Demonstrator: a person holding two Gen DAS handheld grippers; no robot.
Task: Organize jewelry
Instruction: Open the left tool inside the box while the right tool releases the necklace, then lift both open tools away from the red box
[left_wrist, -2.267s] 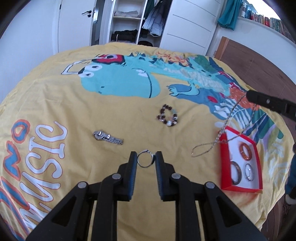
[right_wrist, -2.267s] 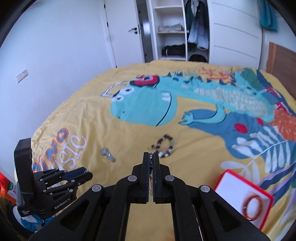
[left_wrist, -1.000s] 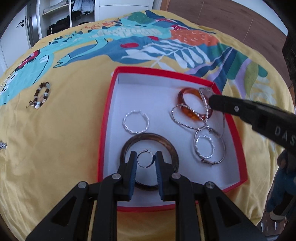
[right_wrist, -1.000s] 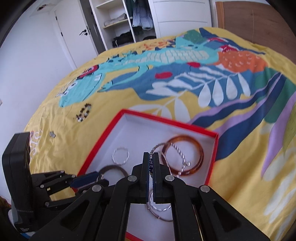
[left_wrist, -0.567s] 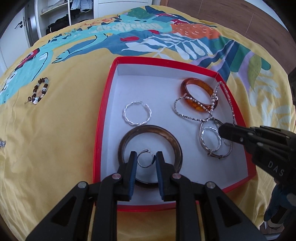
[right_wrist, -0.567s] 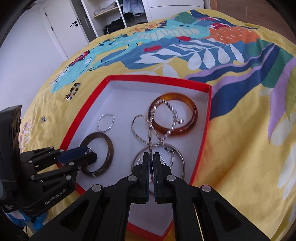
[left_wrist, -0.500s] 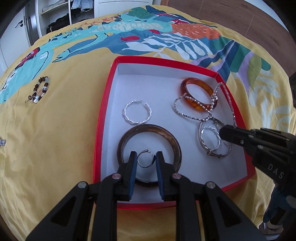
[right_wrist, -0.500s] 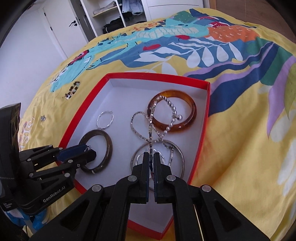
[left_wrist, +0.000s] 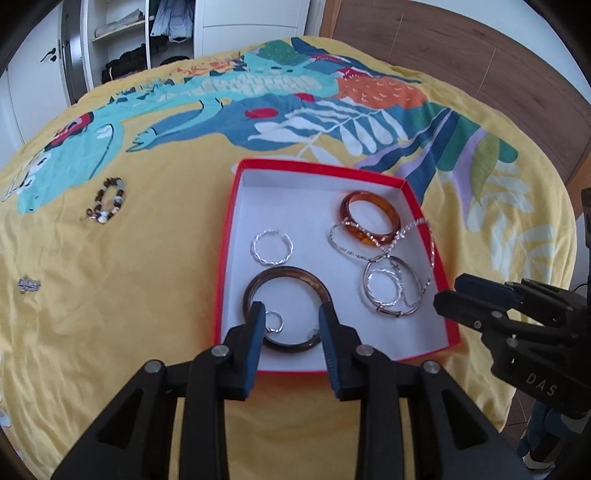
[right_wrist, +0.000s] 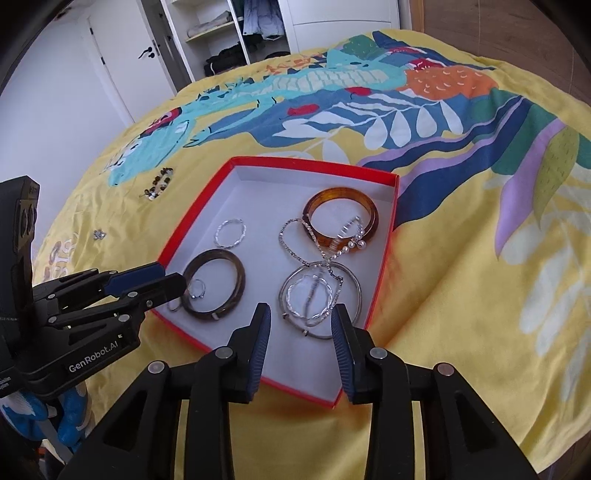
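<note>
Both grippers are hanging over the red box with their jaws standing apart; both have just been opening. The left gripper, low in the middle of its own view, is gripping nothing: the small ring is lying loose just beside its left finger, inside the dark bangle. The right gripper, at the bottom centre of its view, is also holding nothing; the chain is lying below it in the box.

The ring is sitting so close to the left finger that, as I judge it, a careless lift could be snagging it and flicking it out onto the yellow bedspread. The chain is draping across the amber bangle and the silver bangle, near the box's right wall, so a brushing finger may be dragging it over the rim or tangling it.

The box is showing a white floor and a low red wall. A twisted silver hoop is resting mid-box. At the left of the left view, the bead bracelet and a small silver piece are still waiting on the bedspread, well apart from the box.
</note>
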